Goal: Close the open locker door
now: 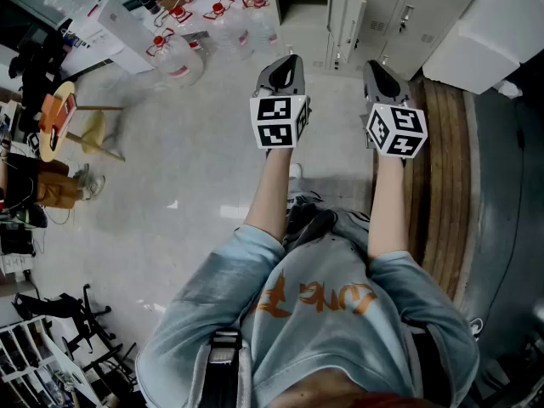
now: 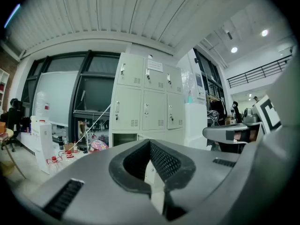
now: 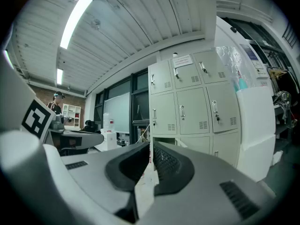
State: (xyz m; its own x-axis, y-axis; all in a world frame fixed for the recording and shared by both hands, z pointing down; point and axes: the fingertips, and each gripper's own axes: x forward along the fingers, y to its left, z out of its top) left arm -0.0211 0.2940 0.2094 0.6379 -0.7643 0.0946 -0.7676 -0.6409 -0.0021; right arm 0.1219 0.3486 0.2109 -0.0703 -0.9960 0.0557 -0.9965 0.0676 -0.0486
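The pale grey lockers (image 1: 416, 15) stand ahead at the top of the head view. In the bottom row one locker door (image 1: 346, 14) hangs open, swung out toward me. Its dark compartment (image 2: 124, 138) shows in the left gripper view. The same door (image 3: 180, 142) appears edge-on in the right gripper view. My left gripper (image 1: 289, 60) and right gripper (image 1: 375, 66) are held side by side in the air, well short of the lockers. Each has its jaws shut with nothing between them. The left gripper (image 2: 150, 142) and the right gripper (image 3: 151, 147) both aim toward the lockers.
Several water bottles with red caps (image 1: 174, 53) lie on the floor at the left. A white box (image 1: 493, 28) stands right of the lockers, above a wooden platform (image 1: 442, 185). A stool (image 1: 59, 117) is far left. A tall white unit (image 3: 253, 125) adjoins the lockers.
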